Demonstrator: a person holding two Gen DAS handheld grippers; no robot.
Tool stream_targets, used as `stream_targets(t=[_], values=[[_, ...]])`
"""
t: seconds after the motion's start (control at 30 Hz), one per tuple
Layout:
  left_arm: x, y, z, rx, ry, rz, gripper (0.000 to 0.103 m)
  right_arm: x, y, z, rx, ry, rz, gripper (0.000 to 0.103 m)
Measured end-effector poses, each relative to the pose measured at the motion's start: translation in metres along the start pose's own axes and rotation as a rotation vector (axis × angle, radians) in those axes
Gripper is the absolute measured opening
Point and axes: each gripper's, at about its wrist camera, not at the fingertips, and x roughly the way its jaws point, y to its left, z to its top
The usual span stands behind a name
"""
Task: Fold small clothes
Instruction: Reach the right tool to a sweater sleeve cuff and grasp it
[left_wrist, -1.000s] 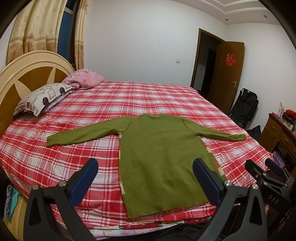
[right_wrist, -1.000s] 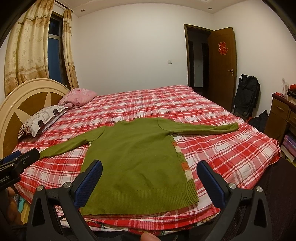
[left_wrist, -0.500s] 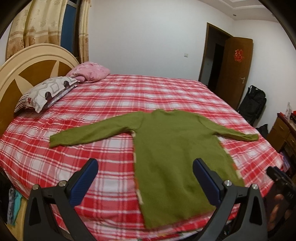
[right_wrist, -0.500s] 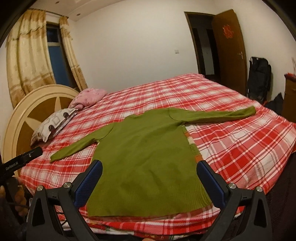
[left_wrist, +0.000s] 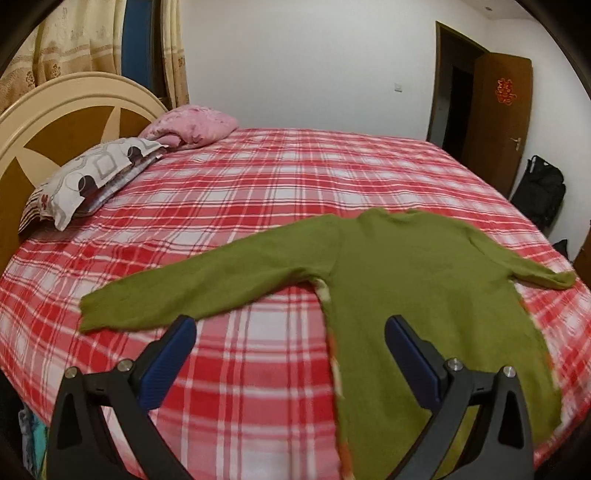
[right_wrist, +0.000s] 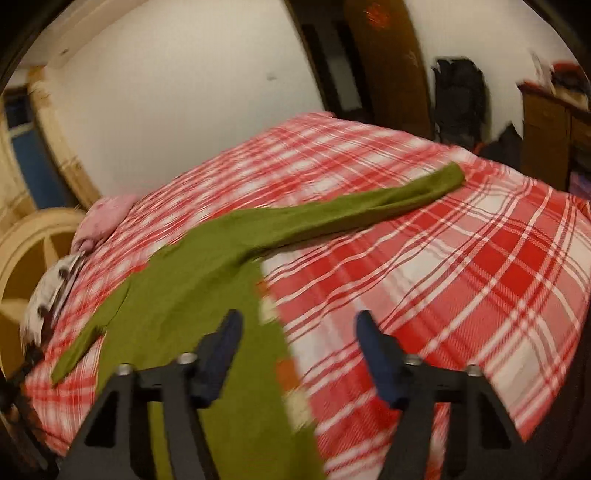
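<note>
A green long-sleeved sweater (left_wrist: 424, 280) lies flat on the red plaid bed (left_wrist: 258, 206), both sleeves spread out. My left gripper (left_wrist: 290, 338) hangs open above the bed near the sweater's left armpit, just below the left sleeve (left_wrist: 207, 288), with nothing between its fingers. The right wrist view is blurred and tilted. There the sweater (right_wrist: 192, 295) runs left of my right gripper (right_wrist: 297, 336), whose jaws are closing over the garment's right side edge with no cloth pressed between the pads. The right sleeve (right_wrist: 369, 206) stretches away toward the far right.
A patterned pillow (left_wrist: 88, 177) and a pink bundle (left_wrist: 192, 125) lie by the wooden headboard (left_wrist: 55, 122) at the left. A brown door (left_wrist: 498, 110) and a black bag (left_wrist: 539, 192) stand at the right. A wooden dresser (right_wrist: 554, 125) is beyond the bed's right side.
Both grippers have moved forward and down toward the sweater. The left one shifted left toward the left sleeve; the right one rolled, shifted toward the right side edge, and its jaws narrowed.
</note>
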Motion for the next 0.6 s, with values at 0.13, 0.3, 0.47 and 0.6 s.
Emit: stream_targets(t=[0.13, 0.3, 0.47, 0.6], values=[[0.031, 0.001, 0.005, 0.032, -0.028, 0.074, 0.103, 0.029, -0.04, 0.039, 0.115, -0.019, -0.06, 0.046], [0.062, 0.006, 0.007, 0.044, -0.05, 0.092, 0.103, 0.065, -0.106, 0.084, 0.29, -0.045, -0.142, 0.04], [0.09, 0.005, -0.001, 0.043, -0.018, 0.11, 0.103, 0.094, -0.161, 0.111, 0.418, -0.036, -0.183, 0.032], [0.109, 0.013, -0.007, 0.016, 0.021, 0.131, 0.103, 0.114, -0.182, 0.125, 0.441, -0.036, -0.199, 0.032]])
